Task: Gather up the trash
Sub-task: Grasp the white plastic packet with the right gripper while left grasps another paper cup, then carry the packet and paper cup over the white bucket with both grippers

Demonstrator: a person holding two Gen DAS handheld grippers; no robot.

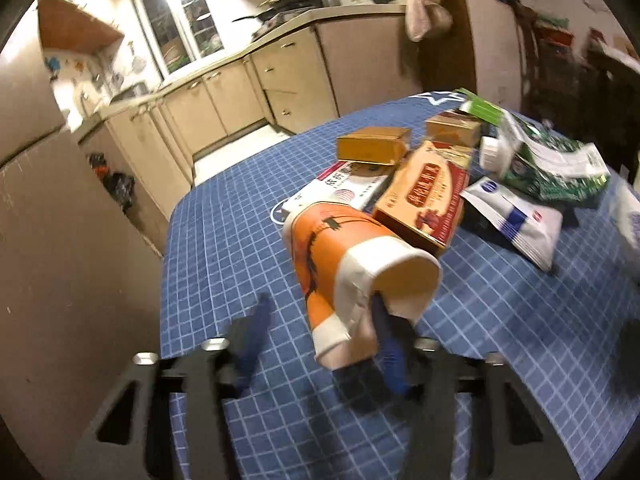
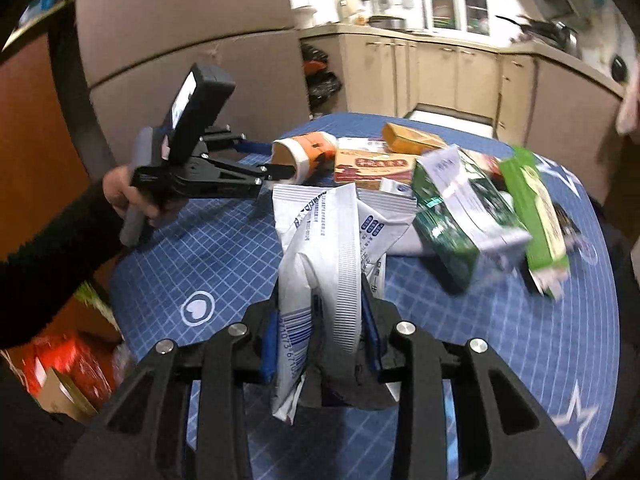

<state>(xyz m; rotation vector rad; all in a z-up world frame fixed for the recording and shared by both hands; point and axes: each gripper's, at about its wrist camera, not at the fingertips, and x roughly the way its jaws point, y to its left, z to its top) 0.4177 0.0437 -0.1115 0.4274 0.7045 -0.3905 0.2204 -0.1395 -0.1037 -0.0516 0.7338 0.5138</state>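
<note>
White plastic of a crumpled wet-wipe pouch is clamped in the narrow jaws of the right gripper, lifted just above the blue checked table. To the left, the left gripper has one finger inside the mouth of a tipped orange paper cup and the other outside it; its jaws are narrow, with the cup's wall between them. Farther off lie a red-and-tan carton, a green toothpaste tube, a green box and small gold boxes, clustered at the table's far right.
</note>
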